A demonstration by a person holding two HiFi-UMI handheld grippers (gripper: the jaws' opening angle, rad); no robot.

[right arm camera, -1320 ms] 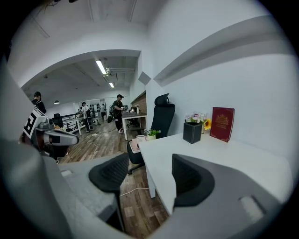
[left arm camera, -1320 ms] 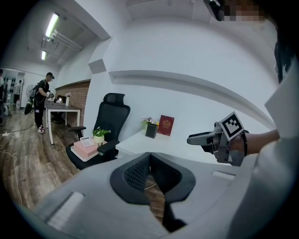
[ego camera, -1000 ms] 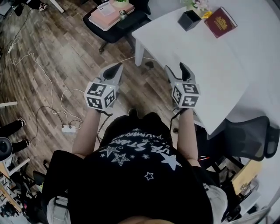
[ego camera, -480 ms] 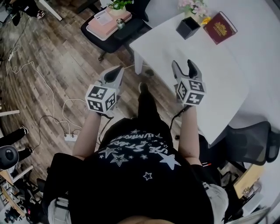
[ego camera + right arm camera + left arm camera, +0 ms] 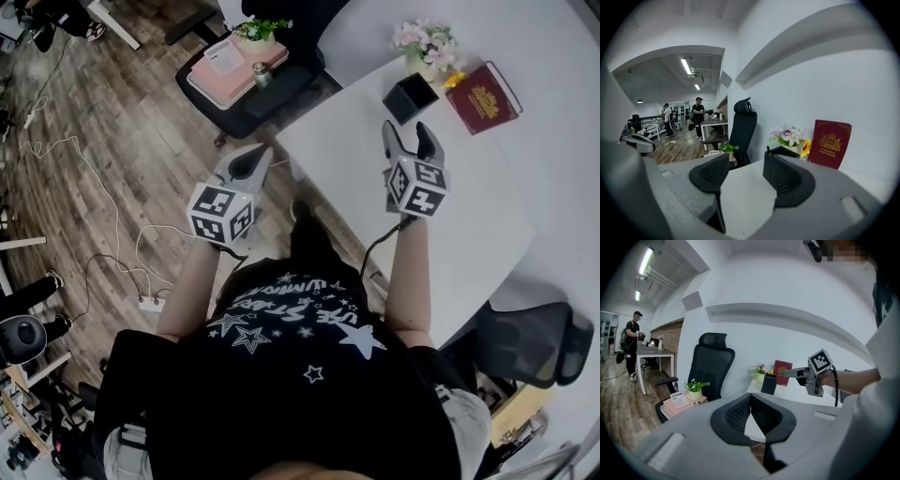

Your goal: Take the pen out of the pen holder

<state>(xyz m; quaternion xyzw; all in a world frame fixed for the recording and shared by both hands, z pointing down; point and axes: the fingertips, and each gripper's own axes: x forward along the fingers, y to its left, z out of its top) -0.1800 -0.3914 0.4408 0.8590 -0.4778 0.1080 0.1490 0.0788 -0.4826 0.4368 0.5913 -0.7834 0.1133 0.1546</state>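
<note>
One black pen holder stands on the white worktop, just ahead of the right hand-held gripper and apart from its tips. In the right gripper view the holder shows just above the right-hand jaw. A thin dark stick, apparently the pen, rises from its near corner. From the head view the pen is too small to make out.

The right hand-held gripper hovers over the worktop with its jaws spread, and only bare worktop shows between them. Beyond the holder, farther from this gripper, sit a bunch of pink and white flowers and a red book with a gold emblem, the book to the right of the flowers.

The left hand-held gripper hangs to the left of the right one, off the worktop's edge and over the wooden floor. Its jaws are pressed together at the tips and pinch nothing. Ahead of it stands a black office chair whose seat carries a pink box, with a small potted plant at the box's far end. White cables and a power strip lie on the floor, behind and to the left of this gripper.
</note>
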